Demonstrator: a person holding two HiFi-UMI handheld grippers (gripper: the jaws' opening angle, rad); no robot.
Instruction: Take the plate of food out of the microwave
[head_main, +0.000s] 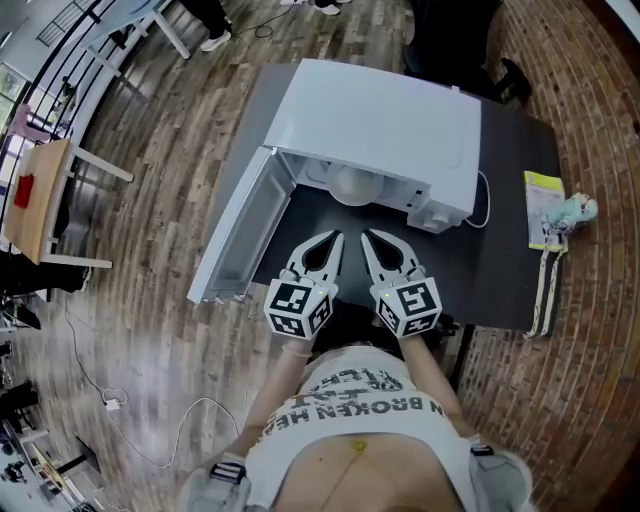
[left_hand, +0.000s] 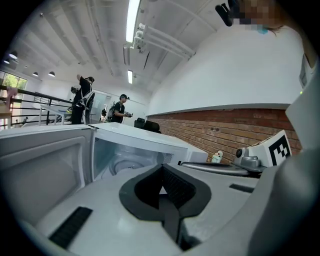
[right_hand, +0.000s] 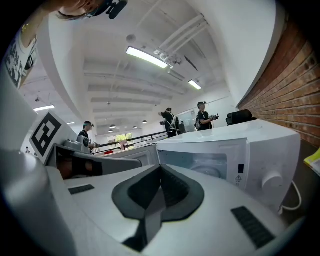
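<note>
Tabletop (head_main: 505, 170): left gripper (head_main: 336, 238), right gripper (head_main: 367, 237) jaws closed, empty.

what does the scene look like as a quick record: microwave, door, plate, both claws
microwave: white, on dark table
door: swung open to the left
plate of food: pale round shape inside the cavity, untouched
left claw: shut, empty, before the opening
right claw: shut, empty, beside the left claw

Right claw (right_hand: 159, 169) closed, empty; open microwave (right_hand: 262, 150) just ahead
</note>
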